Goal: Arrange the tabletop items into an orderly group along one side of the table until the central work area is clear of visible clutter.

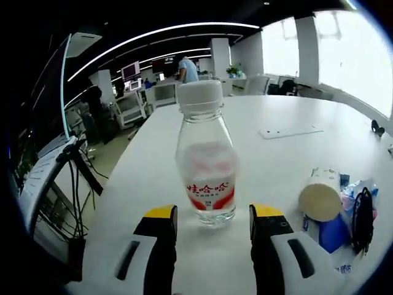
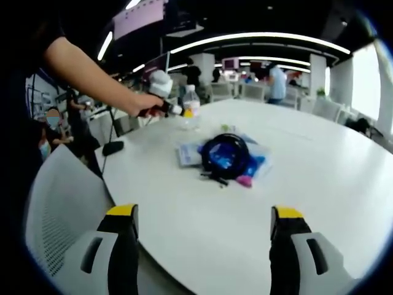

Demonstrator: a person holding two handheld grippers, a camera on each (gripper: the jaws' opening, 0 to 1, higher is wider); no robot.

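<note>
A clear plastic bottle [image 1: 206, 160] with a white cap and red label stands upright on the white table [image 1: 288, 110], just beyond my left gripper [image 1: 213, 213], whose yellow-tipped jaws are open on either side of its base without touching it. To its right lie a paper roll [image 1: 320, 195] and blue packets [image 1: 344, 215]. In the right gripper view the same bottle [image 2: 191, 107] stands at the far table edge beside the person's hand holding the left gripper [image 2: 161, 92]. My right gripper [image 2: 204, 218] is open and empty above the near edge. A black coiled item [image 2: 224, 153] rests on blue packets [image 2: 252, 161].
A flat white card [image 1: 290, 131] lies farther back on the table. A black clip [image 1: 377, 128] sits near the right edge. A grey chair [image 2: 61, 209] stands by the table's near left. Desks, monitors and people fill the office behind.
</note>
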